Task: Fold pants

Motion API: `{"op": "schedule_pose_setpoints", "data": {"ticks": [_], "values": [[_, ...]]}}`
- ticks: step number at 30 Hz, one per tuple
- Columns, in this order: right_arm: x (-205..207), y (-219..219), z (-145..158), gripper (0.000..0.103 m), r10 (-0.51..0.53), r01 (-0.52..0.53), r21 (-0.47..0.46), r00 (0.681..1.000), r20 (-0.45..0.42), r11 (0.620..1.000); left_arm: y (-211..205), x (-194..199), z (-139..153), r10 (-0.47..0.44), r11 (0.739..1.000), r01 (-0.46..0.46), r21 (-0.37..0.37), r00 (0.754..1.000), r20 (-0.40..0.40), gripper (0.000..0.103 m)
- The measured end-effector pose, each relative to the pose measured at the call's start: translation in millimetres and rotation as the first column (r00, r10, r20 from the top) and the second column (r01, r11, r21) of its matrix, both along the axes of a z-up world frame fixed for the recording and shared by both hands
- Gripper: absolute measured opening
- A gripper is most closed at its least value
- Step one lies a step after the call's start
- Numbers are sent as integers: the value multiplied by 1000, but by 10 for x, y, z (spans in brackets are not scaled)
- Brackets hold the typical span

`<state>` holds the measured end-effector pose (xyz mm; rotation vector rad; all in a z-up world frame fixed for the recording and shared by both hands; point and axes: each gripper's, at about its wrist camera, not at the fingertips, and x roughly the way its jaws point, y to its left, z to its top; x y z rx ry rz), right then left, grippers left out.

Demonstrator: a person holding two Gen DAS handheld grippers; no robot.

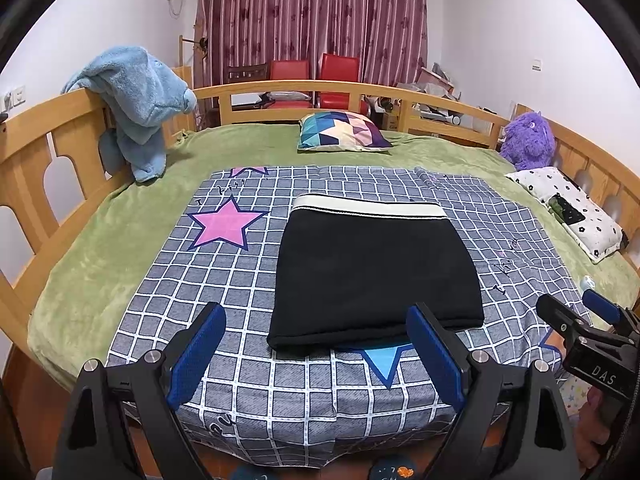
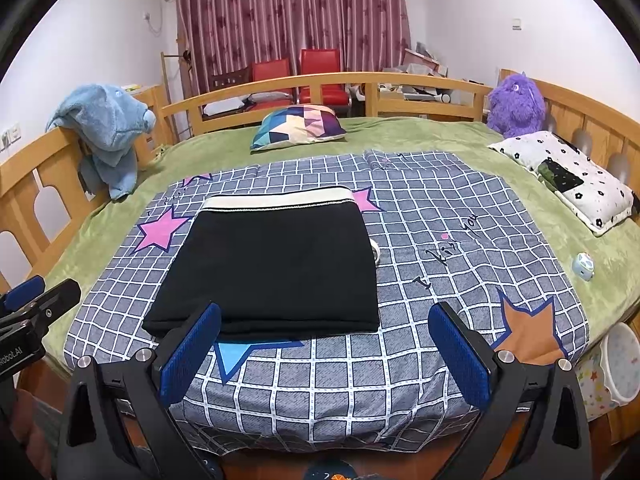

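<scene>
The black pants lie folded into a compact rectangle on the checked sheet, cream waistband at the far edge. They also show in the right wrist view. My left gripper is open and empty, hovering just before the fold's near edge. My right gripper is open and empty, near the fold's near right corner. Each gripper shows at the edge of the other's view: the right gripper and the left gripper.
A green blanket covers the bed inside a wooden rail. A colourful cushion, a blue plush, a purple plush, a white flowered pillow and a small toy lie around.
</scene>
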<state>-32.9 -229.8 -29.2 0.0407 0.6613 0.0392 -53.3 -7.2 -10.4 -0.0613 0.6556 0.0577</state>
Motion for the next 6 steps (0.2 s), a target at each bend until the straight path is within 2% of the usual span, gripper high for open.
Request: {"op": "schedule_pose_setpoints", "data": {"ticks": [6], "values": [[8,9,-16,102,3,-3,6,1000,1,1000,17,2,-3,-7,1000,7,-17,1000,12,92]]}}
